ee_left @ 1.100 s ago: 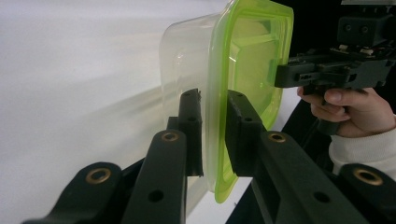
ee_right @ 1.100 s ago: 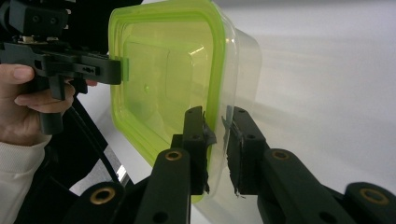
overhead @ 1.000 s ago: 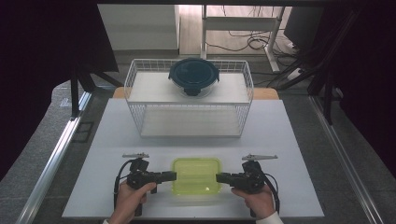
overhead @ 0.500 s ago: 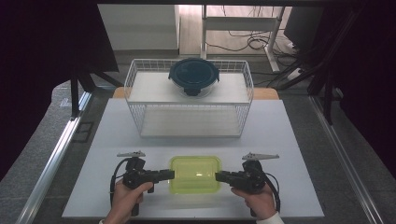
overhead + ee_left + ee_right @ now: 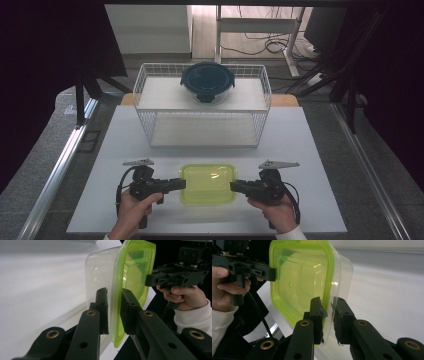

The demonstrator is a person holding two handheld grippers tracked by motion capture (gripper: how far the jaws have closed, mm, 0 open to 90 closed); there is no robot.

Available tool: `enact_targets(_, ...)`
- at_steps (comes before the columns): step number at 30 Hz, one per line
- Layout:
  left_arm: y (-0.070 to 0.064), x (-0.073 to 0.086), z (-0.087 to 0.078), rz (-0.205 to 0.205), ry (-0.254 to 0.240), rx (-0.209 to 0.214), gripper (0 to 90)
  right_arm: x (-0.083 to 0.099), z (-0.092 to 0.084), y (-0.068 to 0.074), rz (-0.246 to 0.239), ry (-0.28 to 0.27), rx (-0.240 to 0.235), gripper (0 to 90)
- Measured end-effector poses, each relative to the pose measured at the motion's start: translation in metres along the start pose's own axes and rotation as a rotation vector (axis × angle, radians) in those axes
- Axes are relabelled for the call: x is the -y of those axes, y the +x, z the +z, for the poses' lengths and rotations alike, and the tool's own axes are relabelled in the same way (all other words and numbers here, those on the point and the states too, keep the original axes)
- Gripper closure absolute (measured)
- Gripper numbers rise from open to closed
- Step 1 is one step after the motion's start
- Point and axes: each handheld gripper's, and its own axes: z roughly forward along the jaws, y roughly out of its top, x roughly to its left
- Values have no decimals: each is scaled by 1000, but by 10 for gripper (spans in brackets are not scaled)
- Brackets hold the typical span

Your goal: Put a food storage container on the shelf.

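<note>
Green-lidded container (image 5: pixel 208 183) | no readable label | left tongs (image 5: pixel 181 183), right tongs (image 5: pixel 234 186) clamped on its rim

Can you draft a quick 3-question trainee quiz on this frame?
1. True or false: the green-lidded container is gripped at both of its short ends.
2. What sits on the top shelf of the wire rack? A) a round dark-lidded container B) a mug C) a plate
3. Fill in: in the left gripper view, the left gripper pinches the container at its ____.

Key
1. True: the left gripper and the right gripper each clamp one end.
2. A: the round dark-lidded container.
3. Rim, where the lid edge overhangs.
</note>
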Motion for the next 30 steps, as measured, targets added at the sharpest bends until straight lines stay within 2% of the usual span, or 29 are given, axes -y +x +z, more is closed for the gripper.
enact_targets(6, -4, -9, -4, 19, -14, -16, 785, -8, -1, 1, -10, -13, 6, 773)
enact_targets(9, -5, -17, -7, 27, -25, -20, 789, -15, -4, 5, 9, -26, -11, 773)
enact_targets(11, -6, -22, -10, 34, -35, -23, 792, -22, -6, 8, -9, -34, -3, 774)
enact_targets(15, -6, -30, -14, 34, -46, -13, 795, -34, -10, 11, -23, -66, -26, 773)
enact_targets(20, -6, -40, -16, 36, -58, -8, 795, -44, -11, 11, -31, -71, -27, 774)
enact_targets(27, -13, -51, -22, 46, -70, -5, 795, -57, -17, 16, -59, -83, -22, 774)
enact_targets(30, -20, -57, -26, 67, -75, -5, 795, -63, -22, 20, -74, -94, -15, 776)
